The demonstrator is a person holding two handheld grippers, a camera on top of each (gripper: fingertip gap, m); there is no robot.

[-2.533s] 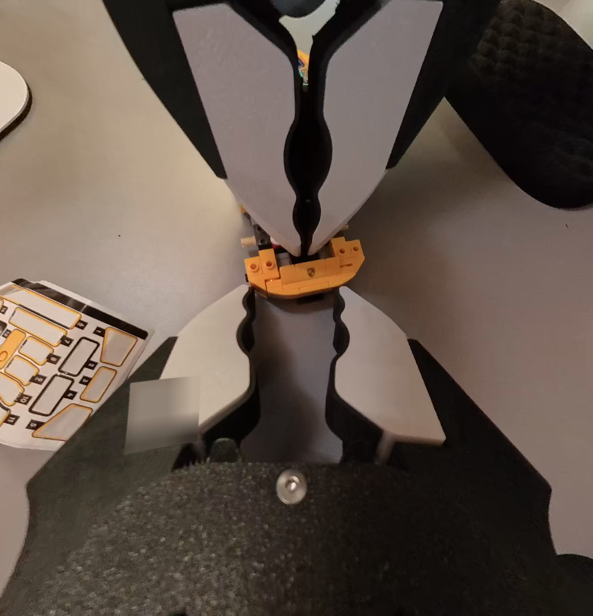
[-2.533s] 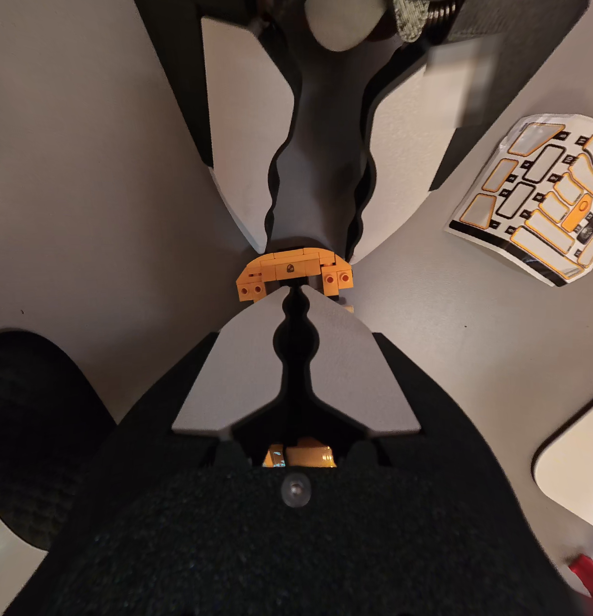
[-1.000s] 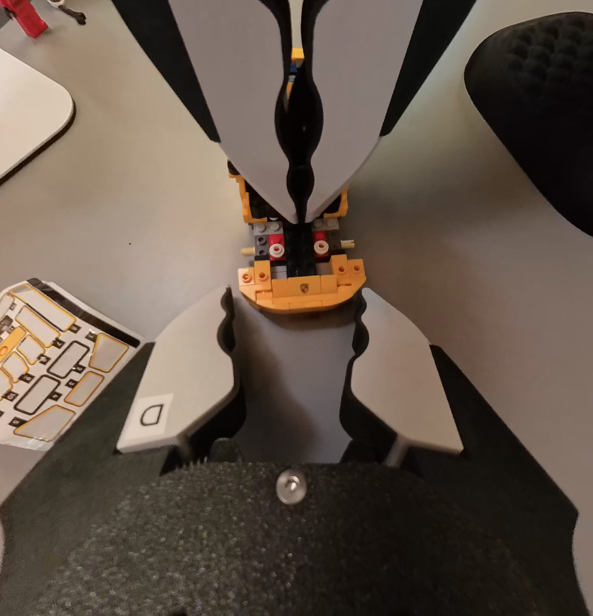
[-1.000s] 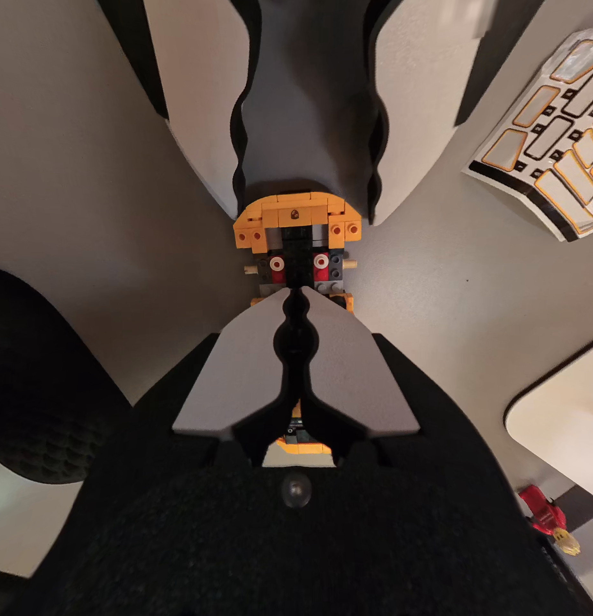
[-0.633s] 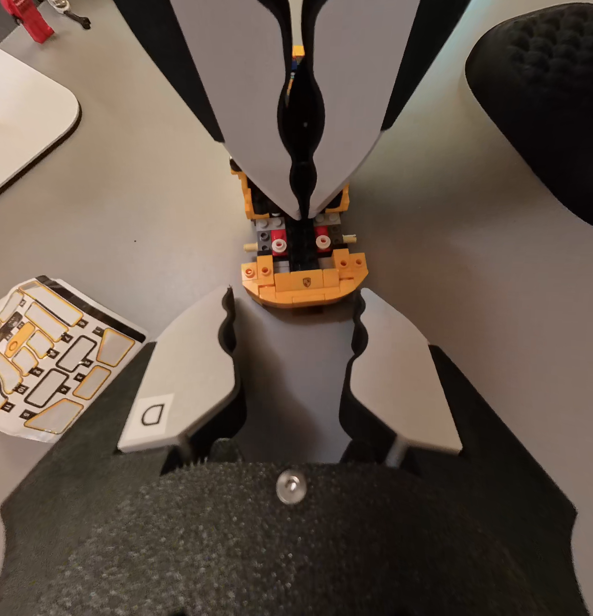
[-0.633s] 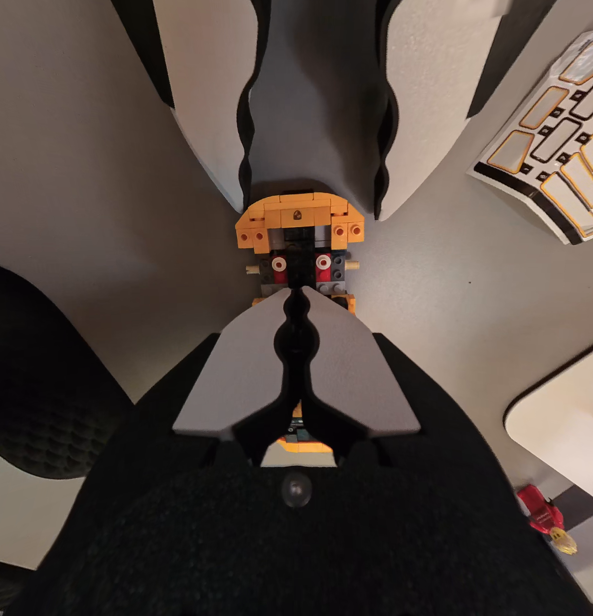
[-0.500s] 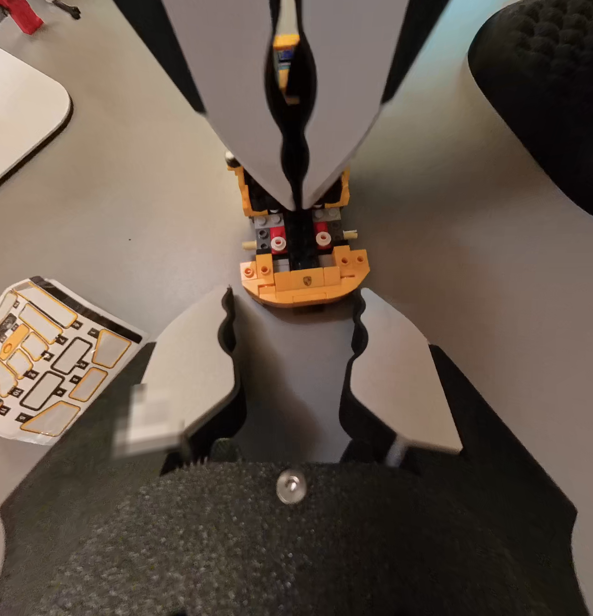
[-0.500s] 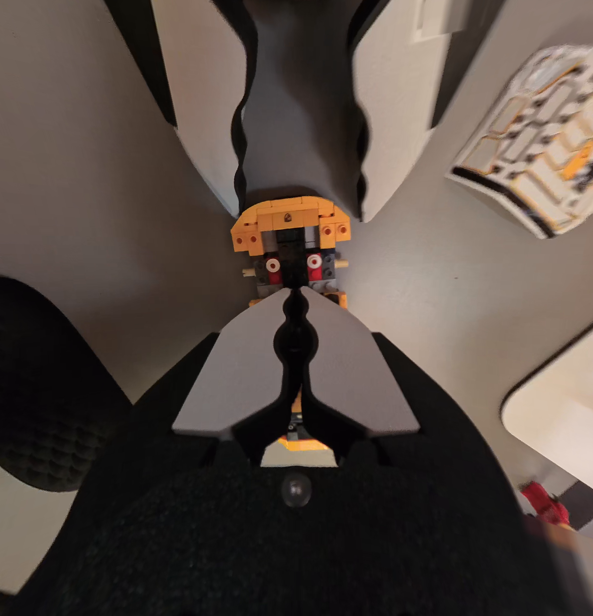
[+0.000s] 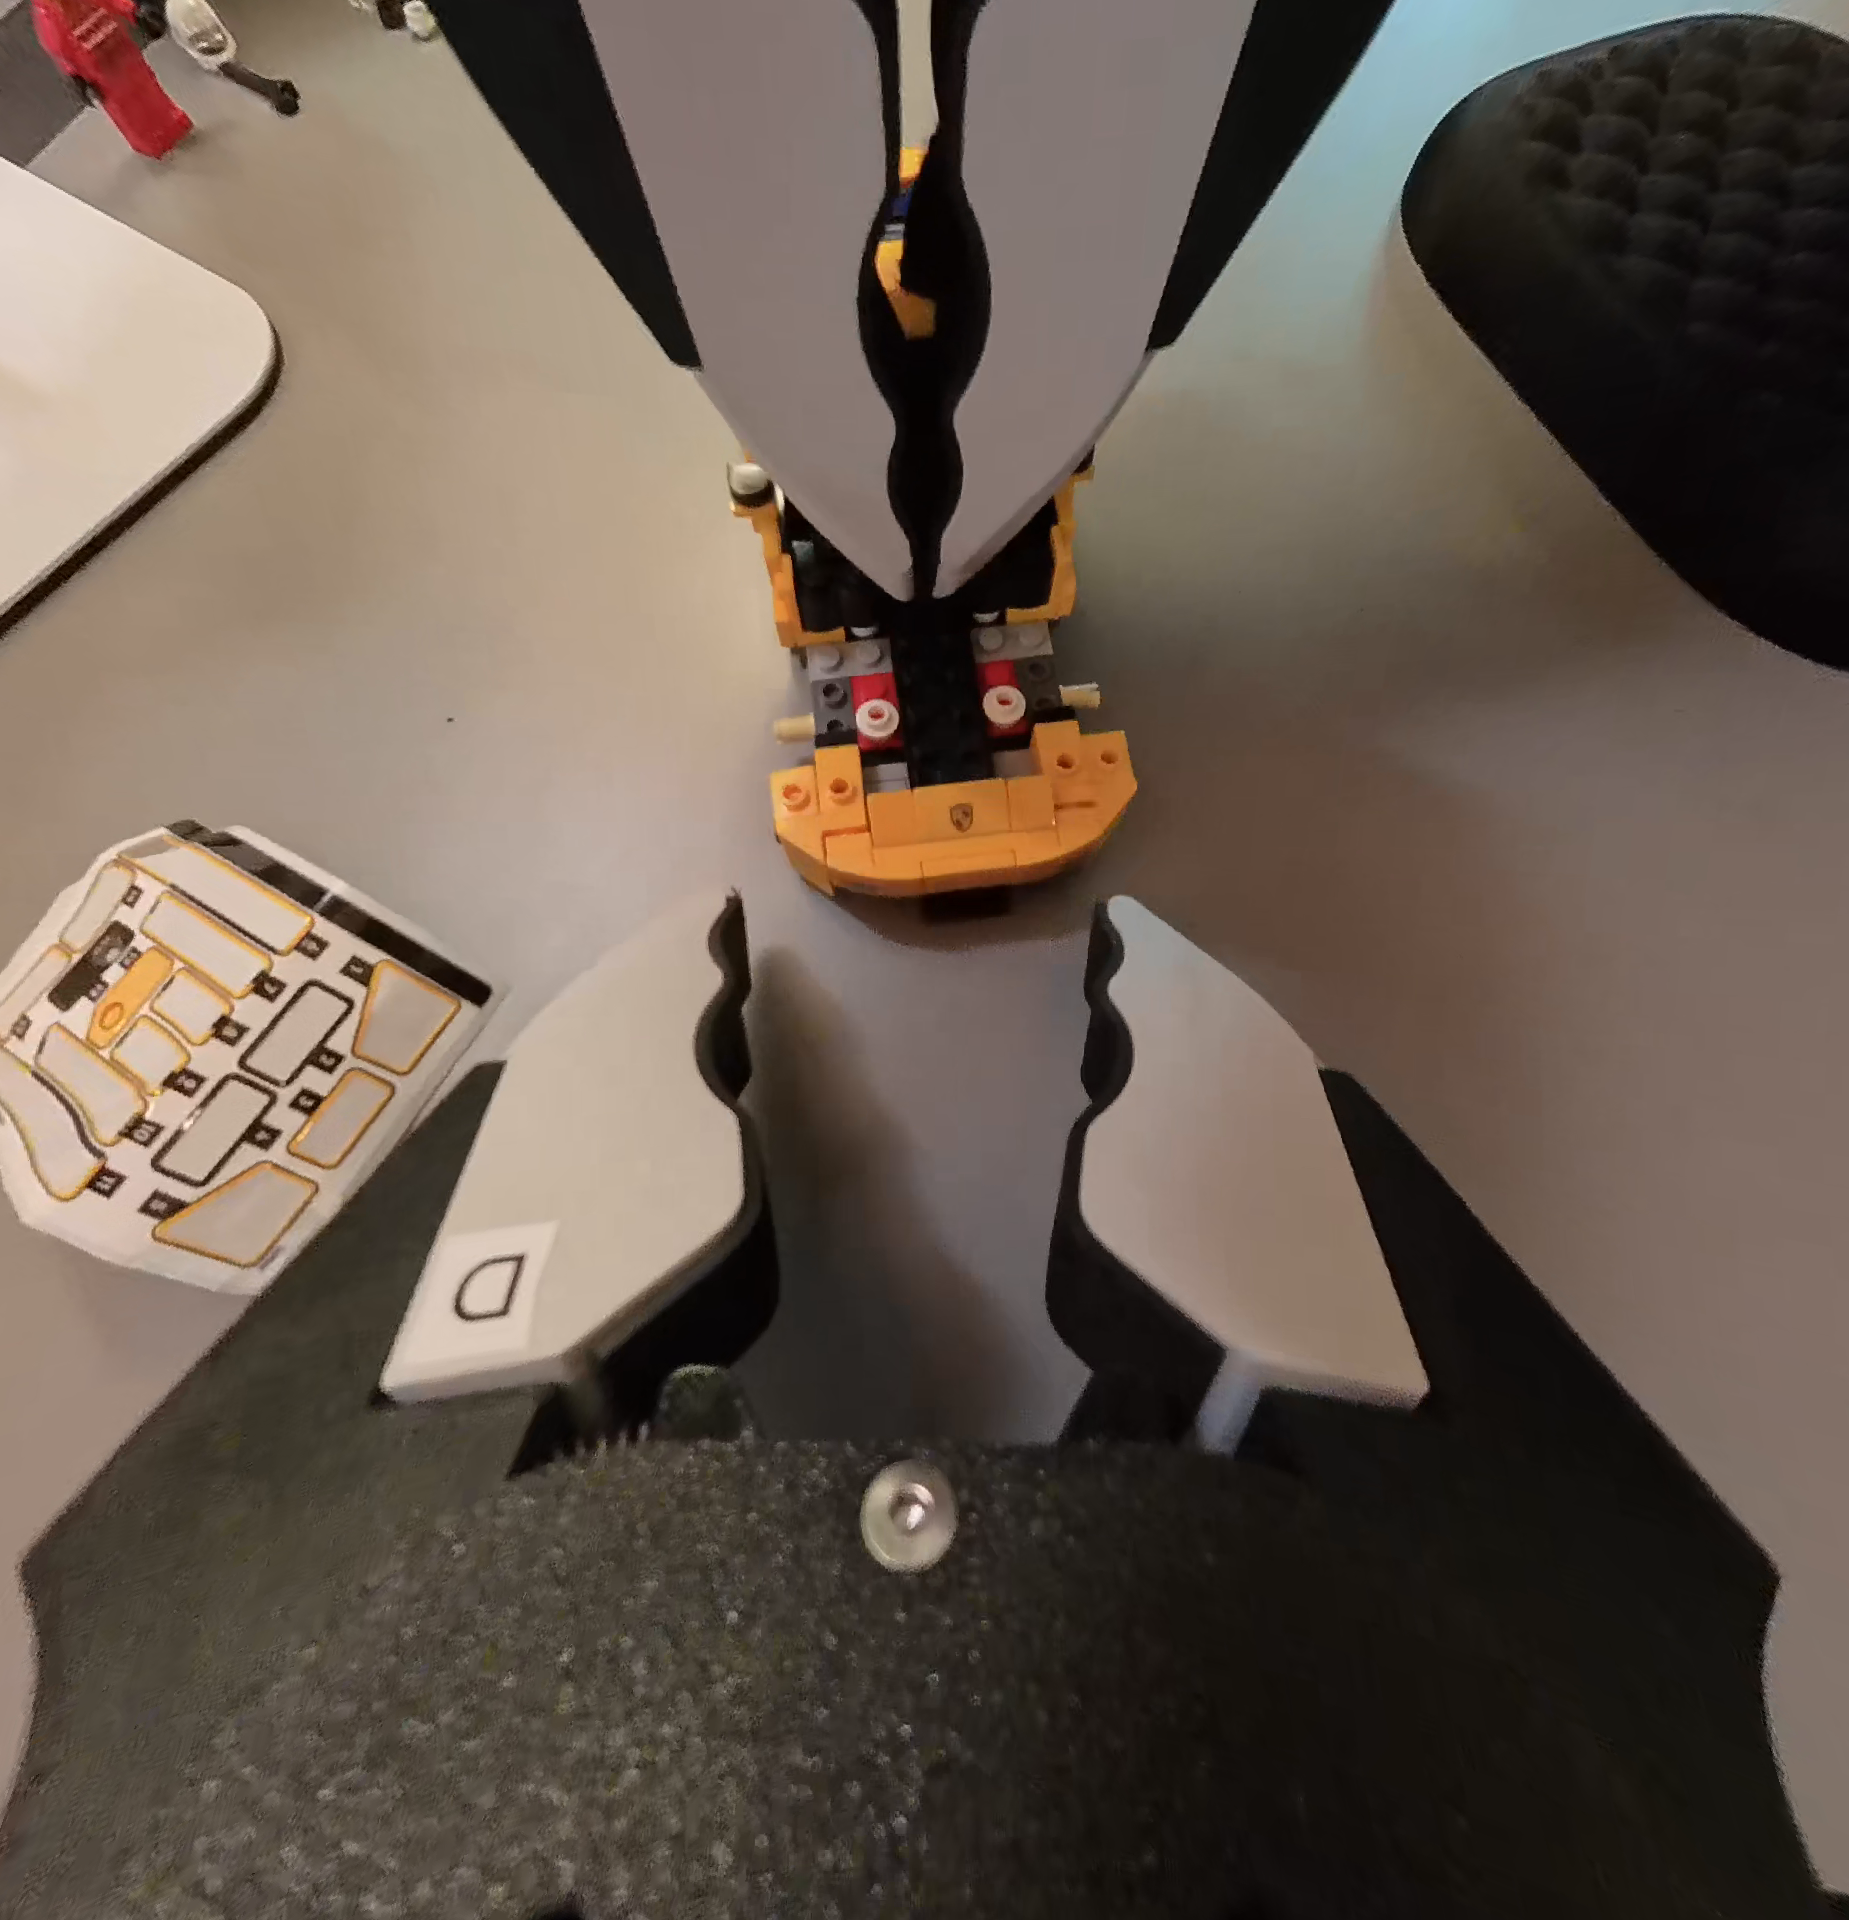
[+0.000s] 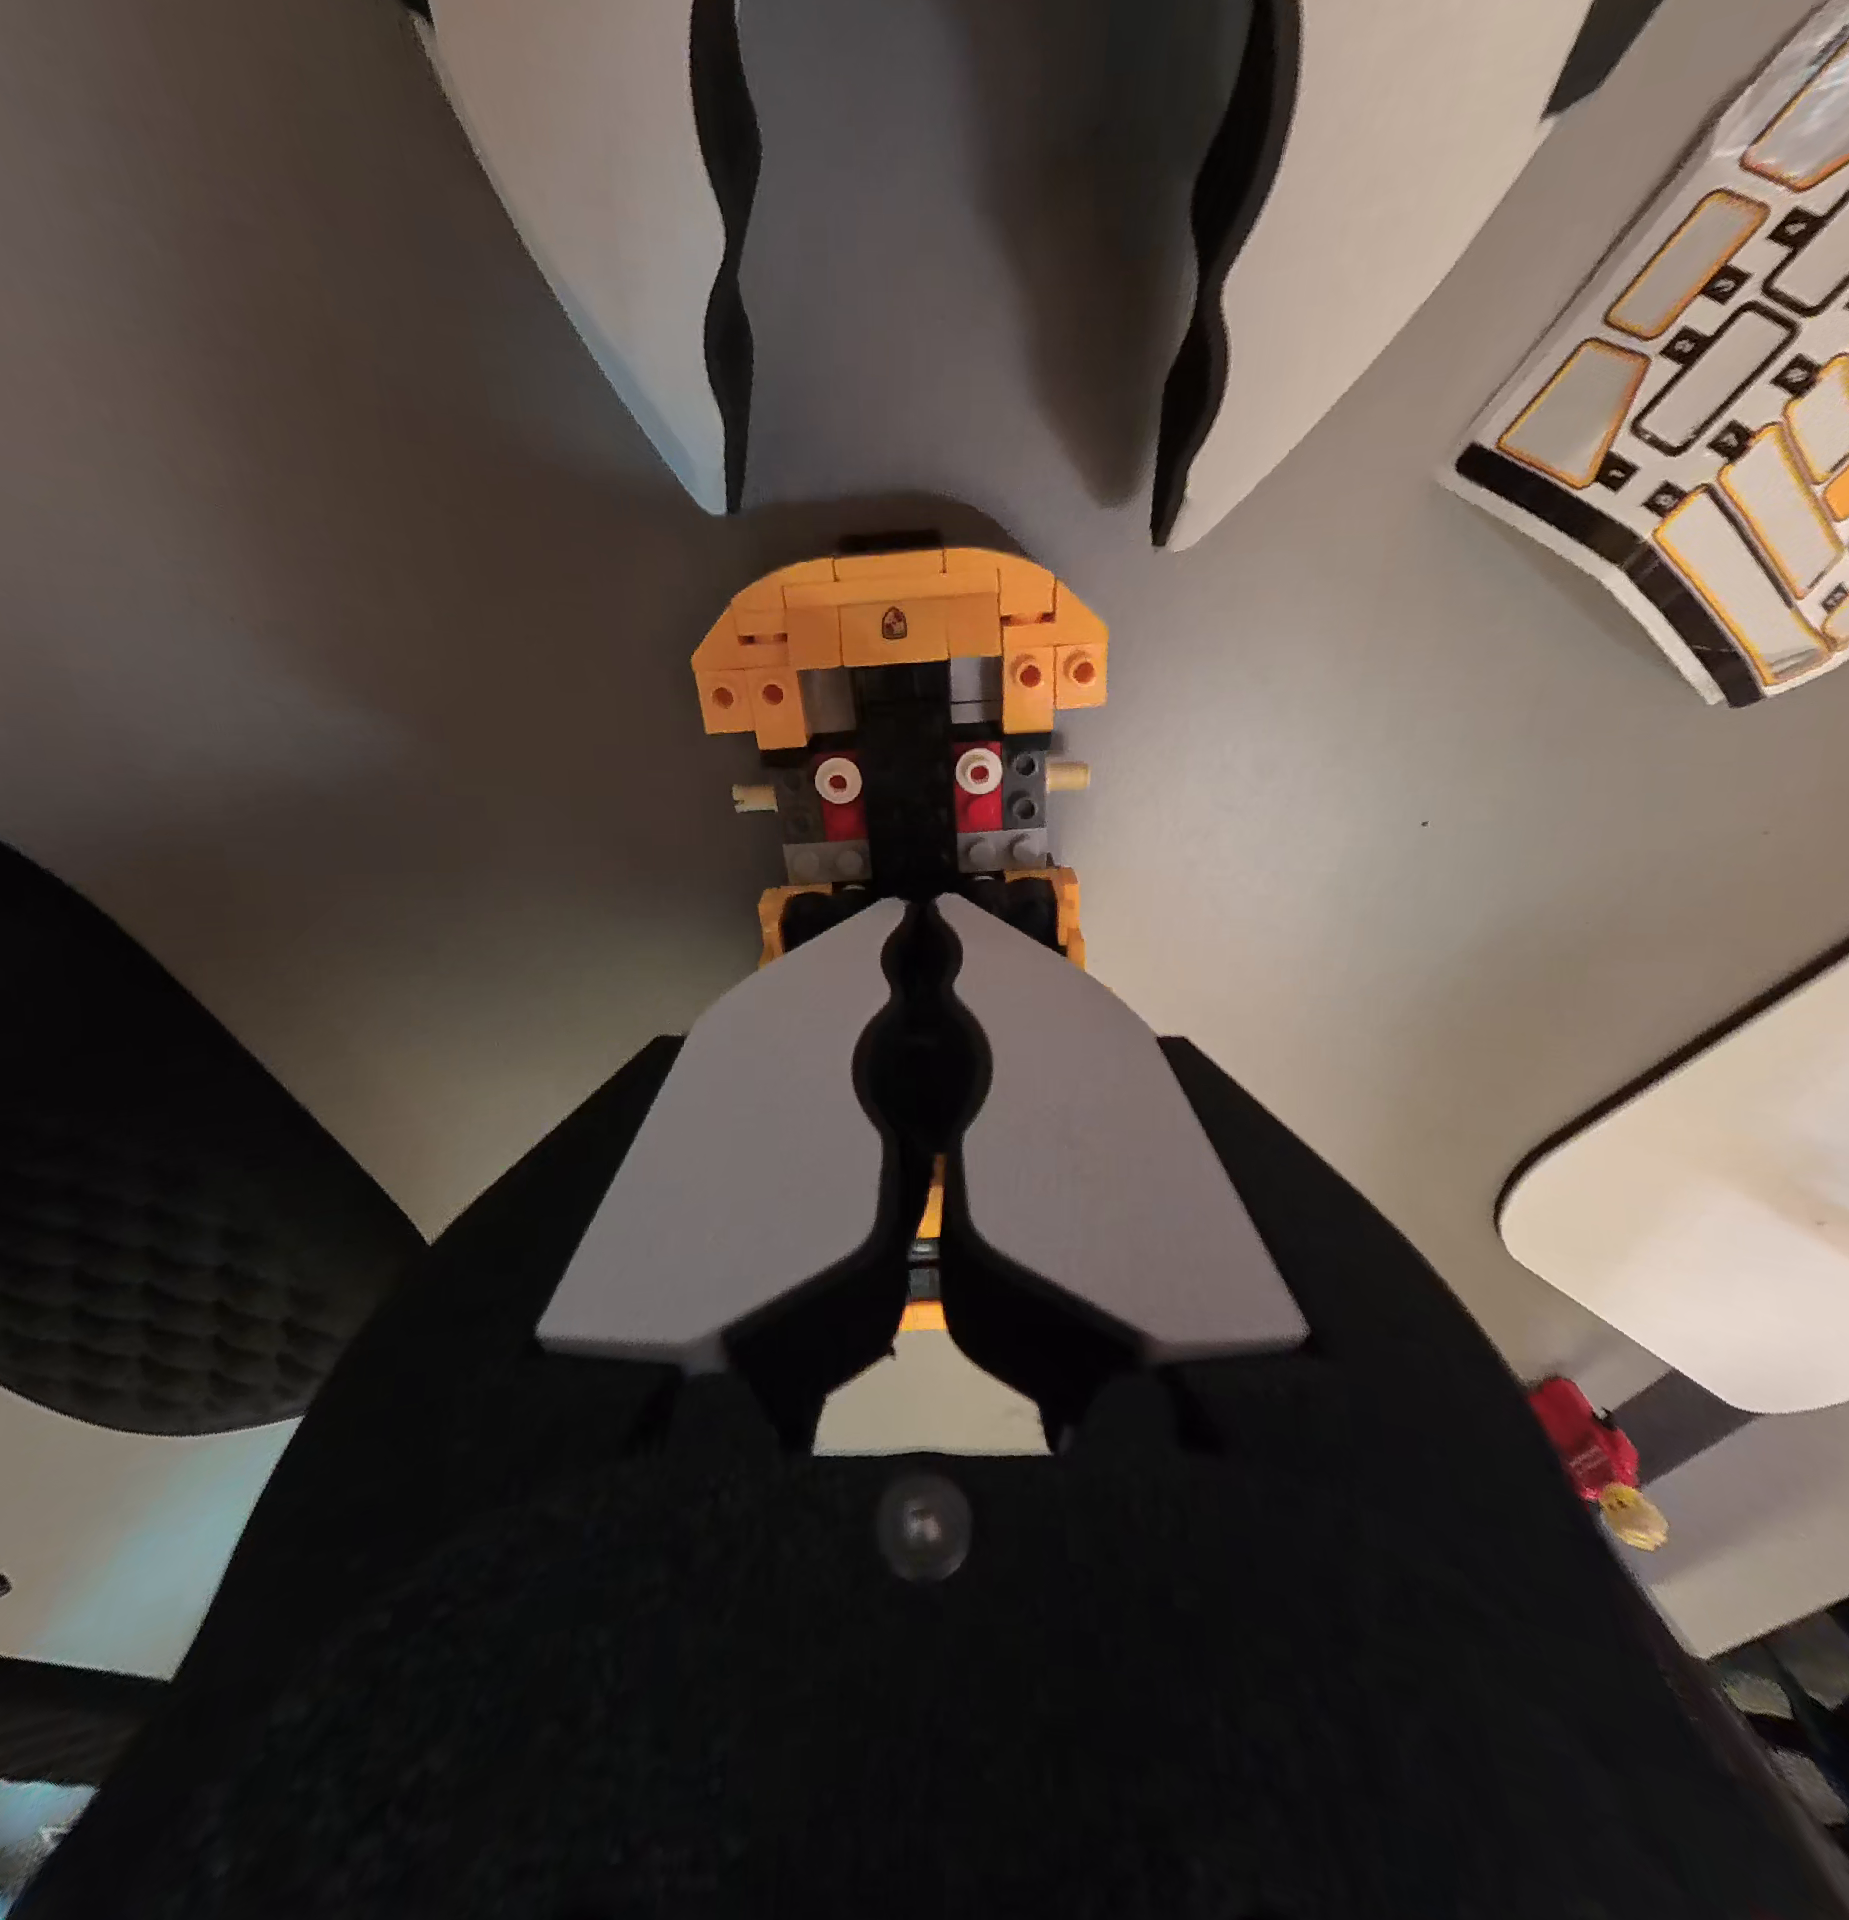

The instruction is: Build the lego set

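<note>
While both cameras look down on a grey table, each view reads as follows.

Left wrist view: left gripper (image 9: 915, 914) spread wide, empty, just short of the orange lego car (image 9: 946, 748) nose; right gripper (image 9: 917, 592) pressed together over the car's middle; sticker sheet (image 9: 213, 1049) lying left.

Right wrist view: right gripper (image 10: 922, 906) closed, fingertips meeting above the lego car (image 10: 899, 727); whether it pinches a brick, cannot tell; left gripper (image 10: 946, 520) wide apart beyond the nose.
</note>
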